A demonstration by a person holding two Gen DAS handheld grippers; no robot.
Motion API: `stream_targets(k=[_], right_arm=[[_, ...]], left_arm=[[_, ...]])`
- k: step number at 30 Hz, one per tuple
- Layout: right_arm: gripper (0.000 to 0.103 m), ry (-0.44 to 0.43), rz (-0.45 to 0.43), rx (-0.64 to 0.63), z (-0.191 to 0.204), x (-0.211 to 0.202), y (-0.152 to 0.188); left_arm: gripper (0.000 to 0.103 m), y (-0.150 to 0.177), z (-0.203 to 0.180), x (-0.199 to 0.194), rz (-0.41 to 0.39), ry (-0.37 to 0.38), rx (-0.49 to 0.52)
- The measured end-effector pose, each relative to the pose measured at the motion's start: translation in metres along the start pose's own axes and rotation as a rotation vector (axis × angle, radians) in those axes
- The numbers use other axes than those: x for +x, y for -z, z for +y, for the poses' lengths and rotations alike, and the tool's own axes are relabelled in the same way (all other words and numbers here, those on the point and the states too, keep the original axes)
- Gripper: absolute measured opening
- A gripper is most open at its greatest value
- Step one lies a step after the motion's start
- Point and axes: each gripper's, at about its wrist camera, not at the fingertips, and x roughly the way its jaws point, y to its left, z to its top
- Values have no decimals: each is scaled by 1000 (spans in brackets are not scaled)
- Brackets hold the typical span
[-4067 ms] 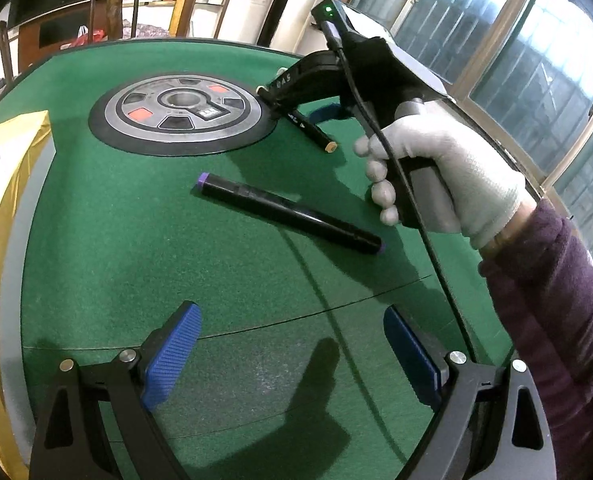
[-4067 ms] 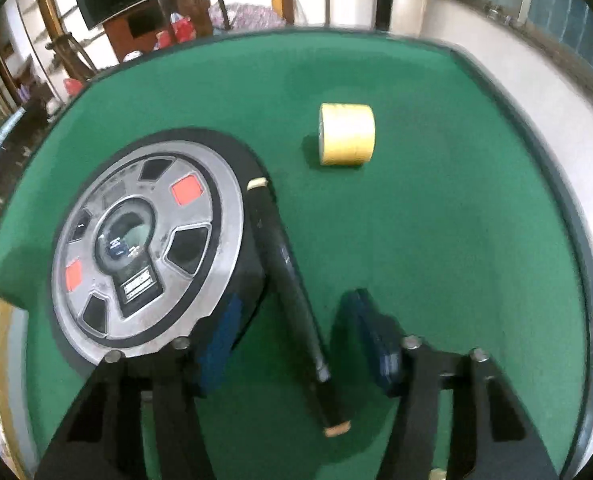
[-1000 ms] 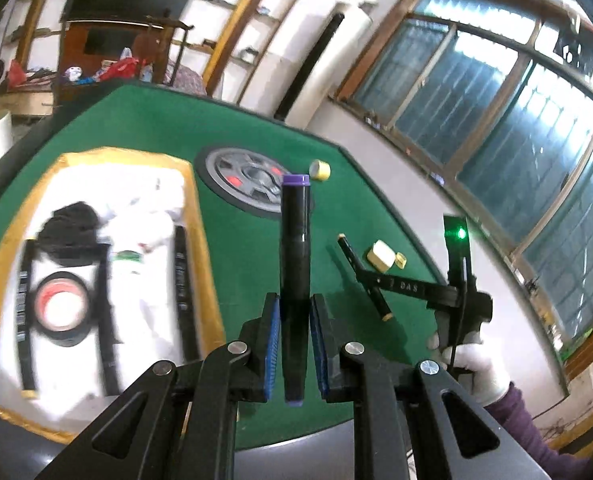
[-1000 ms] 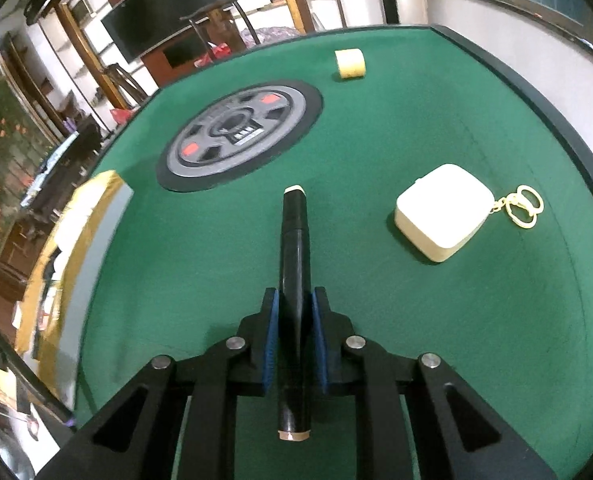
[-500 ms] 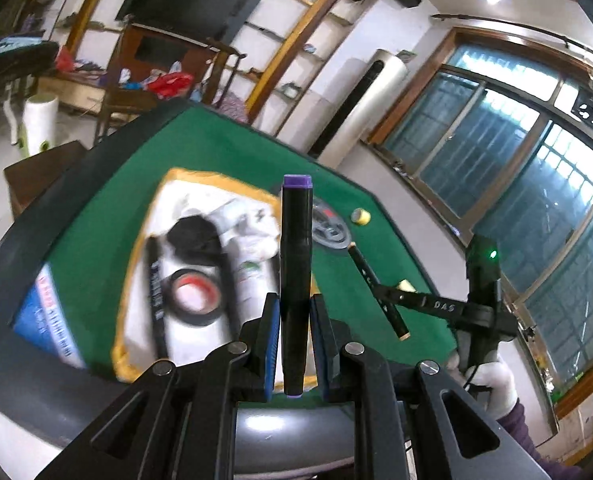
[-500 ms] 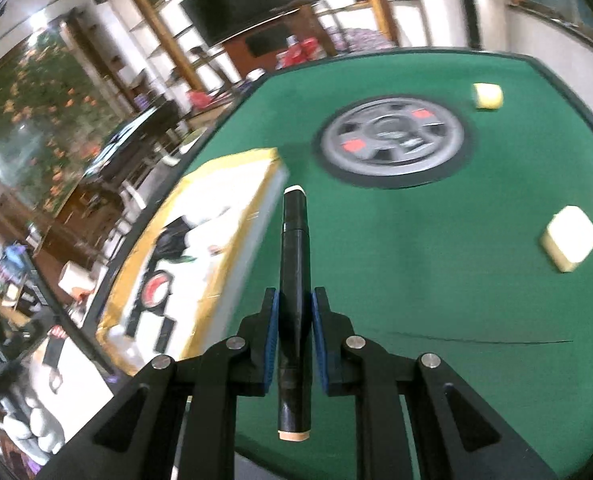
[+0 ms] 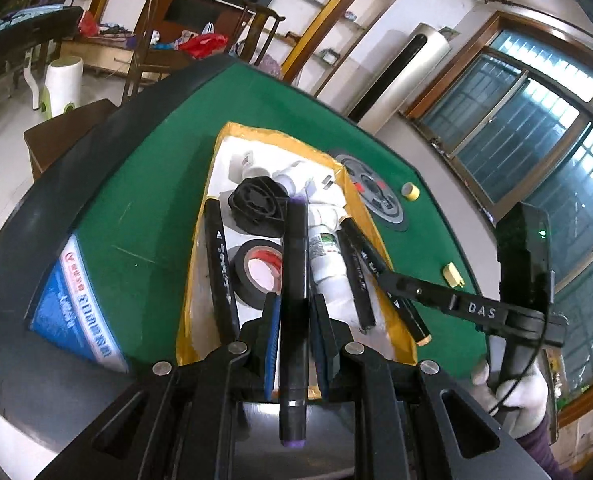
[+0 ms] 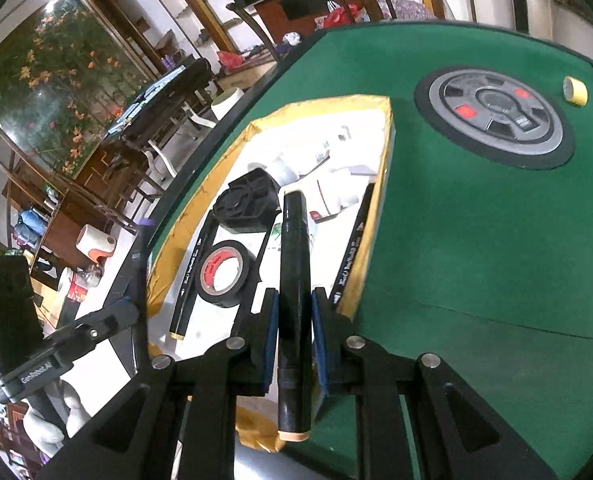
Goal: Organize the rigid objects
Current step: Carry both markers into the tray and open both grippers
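Now both grippers clamp markers: the left gripper (image 7: 294, 334) holds a purple-capped marker (image 7: 294, 280), the right gripper (image 8: 292, 334) a tan-capped marker (image 8: 293, 280), both over the crowded yellow-rimmed tray (image 7: 200, 248) at frame centre. Released carelessly, either could bounce off the tape roll (image 7: 258, 270). A second earlier they hung above bare green felt.

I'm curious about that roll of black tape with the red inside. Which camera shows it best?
The right wrist view: the black tape roll lies unobstructed in the yellow-rimmed tray, red core fully visible. In the left wrist view the roll is partly hidden behind the purple-capped marker clamped in the left claw.
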Motion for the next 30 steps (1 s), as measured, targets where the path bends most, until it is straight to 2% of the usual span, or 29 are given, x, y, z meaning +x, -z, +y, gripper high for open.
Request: stream_targets(k=[9, 13, 16, 18, 19, 21, 23, 25, 30], right_arm=[[16, 60, -11, -11, 9, 10, -2], [16, 138, -20, -42, 17, 16, -5], [16, 229, -25, -75, 24, 25, -9], [16, 254, -13, -82, 26, 31, -10], [16, 252, -2, -79, 26, 33, -9], [18, 212, -18, -58, 23, 29, -8], [33, 144, -61, -29, 18, 19, -6], [40, 128, -111, -19, 14, 8, -4], [41, 143, -197, -46, 6, -14, 1]], left_arm=[[15, -10, 3, 35, 53, -22, -5], [15, -9, 3, 40, 51, -33, -8], [15, -8, 2, 39, 32, -27, -27], [23, -9, 2, 38, 22, -36, -32], [29, -9, 1, 37, 18, -43, -33], [30, -6, -1, 31, 6, -43, -38], [30, 1, -6, 22, -9, -36, -36], [34, 11, -11, 11, -23, -29, -16], [36, 28, -23, 7, 20, -82, 60]])
